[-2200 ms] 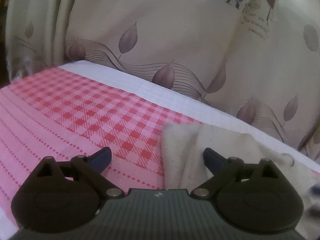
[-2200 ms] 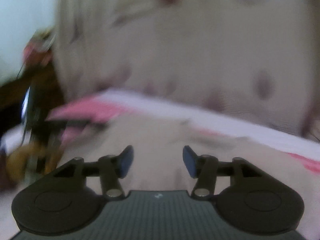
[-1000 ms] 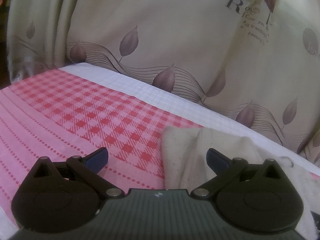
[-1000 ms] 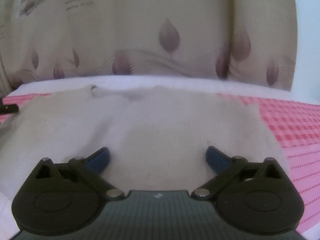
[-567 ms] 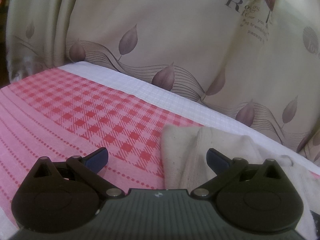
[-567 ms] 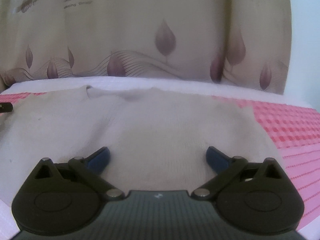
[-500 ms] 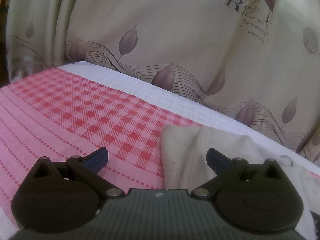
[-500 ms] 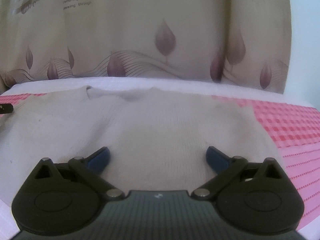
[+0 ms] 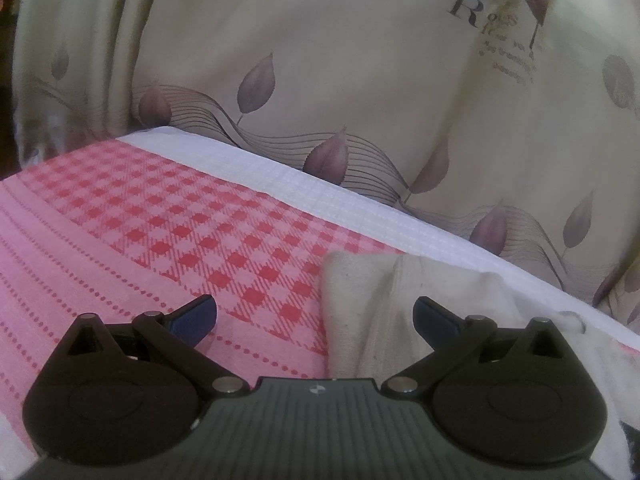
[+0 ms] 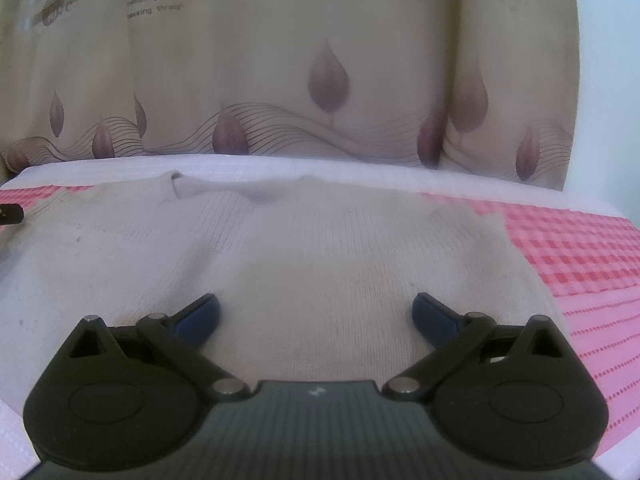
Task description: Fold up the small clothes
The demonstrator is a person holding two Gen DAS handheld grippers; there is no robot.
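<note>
Cream knit garment (image 10: 320, 264) lies flat on checked cloth (image 9: 168, 216); left gripper (image 9: 315, 314) spread over its edge, right gripper (image 10: 316, 314) spread above its middle; a mid-panel pinch risks bunching.

To your left, the pink checked cloth (image 9: 168, 216) lies bare, with free passage. Far off, the leaf-print curtain (image 10: 328, 80) walls the whole back edge. The cream knit garment (image 10: 320, 264) lies flat ahead, low enough to pass over.
</note>
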